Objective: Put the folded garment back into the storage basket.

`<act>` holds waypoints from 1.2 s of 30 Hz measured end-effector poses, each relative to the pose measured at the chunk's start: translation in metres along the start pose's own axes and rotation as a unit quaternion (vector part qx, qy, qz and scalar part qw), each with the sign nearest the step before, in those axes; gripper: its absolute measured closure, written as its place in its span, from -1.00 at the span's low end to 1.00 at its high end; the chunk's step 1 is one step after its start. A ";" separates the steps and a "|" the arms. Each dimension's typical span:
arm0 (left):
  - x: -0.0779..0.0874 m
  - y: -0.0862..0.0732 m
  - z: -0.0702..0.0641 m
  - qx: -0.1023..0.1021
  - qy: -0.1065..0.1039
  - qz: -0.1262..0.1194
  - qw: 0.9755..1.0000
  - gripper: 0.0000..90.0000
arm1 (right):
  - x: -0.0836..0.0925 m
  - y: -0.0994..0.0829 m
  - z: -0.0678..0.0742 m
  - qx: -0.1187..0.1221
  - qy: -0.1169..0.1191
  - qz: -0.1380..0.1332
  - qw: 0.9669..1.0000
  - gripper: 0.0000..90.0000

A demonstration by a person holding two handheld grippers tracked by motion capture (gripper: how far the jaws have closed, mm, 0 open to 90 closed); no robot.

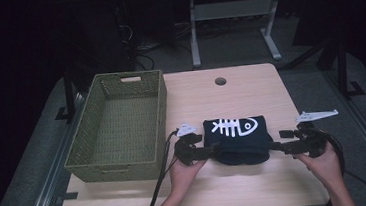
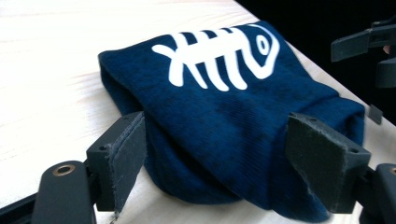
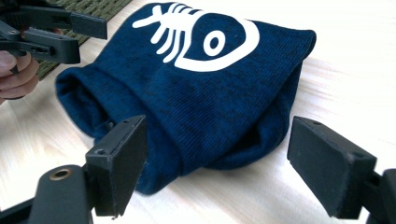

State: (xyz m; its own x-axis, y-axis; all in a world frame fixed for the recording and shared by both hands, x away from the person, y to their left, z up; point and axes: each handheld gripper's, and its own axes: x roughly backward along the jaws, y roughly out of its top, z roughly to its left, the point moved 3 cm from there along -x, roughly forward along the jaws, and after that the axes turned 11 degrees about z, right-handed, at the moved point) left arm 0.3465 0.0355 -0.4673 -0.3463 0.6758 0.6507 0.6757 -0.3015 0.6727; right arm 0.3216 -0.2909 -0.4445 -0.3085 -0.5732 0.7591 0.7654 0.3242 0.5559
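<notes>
A folded navy cloth [image 1: 236, 136] with a white fishbone print lies on the wooden table [image 1: 229, 194], near its front middle. My left gripper [image 1: 214, 151] comes at its left end and my right gripper [image 1: 274, 147] at its right end, both held low. In the left gripper view the cloth [image 2: 224, 93] bulges between the wide jaws of the left gripper [image 2: 219, 140]. In the right gripper view the cloth [image 3: 196, 84] lies between the jaws of the right gripper [image 3: 217, 140], with a gap on the right side.
A green woven basket [image 1: 119, 166] with nothing in it stands at the table's left, close to the left hand. A round cable hole [image 1: 220, 81] sits at the far middle. Cables trail from both grippers off the front edge. Dark floor and table legs lie beyond.
</notes>
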 end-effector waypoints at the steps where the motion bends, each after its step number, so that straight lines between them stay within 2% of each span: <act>1: -0.003 0.002 0.004 0.006 0.007 0.003 1.000 -0.52 | -0.004 0.005 -0.003 -0.003 0.004 0.004 1.000 -0.56; 8: -0.014 0.007 0.016 0.032 0.013 0.010 0.999 -0.48 | -0.018 0.017 -0.012 -0.009 -0.002 0.011 1.000 -0.50; 9: -0.018 0.007 0.021 0.044 0.010 0.017 0.999 -0.47 | -0.024 0.018 -0.020 -0.024 0.000 0.014 1.000 -0.50; 10: -0.018 0.007 0.021 0.044 0.010 0.017 0.999 -0.47 | -0.027 0.018 -0.022 -0.030 0.003 0.016 0.999 -0.50; 14: -0.029 0.007 0.024 0.057 -0.001 0.030 0.998 -0.44 | -0.035 0.018 -0.027 -0.039 0.002 0.024 0.999 -0.47; 15: -0.033 0.008 0.024 0.064 -0.008 0.035 0.997 -0.44 | -0.040 0.019 -0.029 -0.045 -0.001 0.033 0.998 -0.44; 20: -0.038 0.008 0.025 0.070 -0.018 0.039 0.997 -0.34 | -0.049 0.018 -0.036 -0.058 0.000 0.041 0.997 -0.34; 22: -0.039 0.008 0.025 0.068 -0.018 0.040 0.997 -0.27 | -0.051 0.017 -0.036 -0.064 0.003 0.041 0.997 -0.25; 28: -0.041 0.007 0.023 0.070 -0.026 0.042 0.996 0.03 | -0.058 0.017 -0.030 -0.065 -0.013 0.042 0.997 0.08; 29: -0.041 0.007 0.023 0.072 -0.029 0.042 0.996 0.03 | -0.058 0.017 -0.030 -0.065 -0.013 0.042 0.997 0.08; 30: -0.041 0.007 0.023 0.078 -0.035 0.041 0.995 0.12 | -0.058 0.016 -0.028 -0.066 -0.013 0.043 0.997 0.20; 32: -0.041 0.006 0.022 0.077 -0.037 0.041 0.996 0.15 | -0.058 0.016 -0.026 -0.069 -0.010 0.046 0.997 0.27; 36: -0.038 0.006 0.019 0.075 -0.047 0.037 0.995 0.39 | -0.056 0.017 -0.019 -0.058 -0.008 0.045 0.997 0.48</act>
State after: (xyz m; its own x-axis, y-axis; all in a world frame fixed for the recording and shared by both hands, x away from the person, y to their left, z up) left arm 0.3759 0.0208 -0.4941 -0.2340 0.7181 0.6554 0.7894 -0.2532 0.5593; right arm 0.3622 -0.2677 -0.4841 -0.2445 -0.5337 0.8096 0.8497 0.2843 0.4440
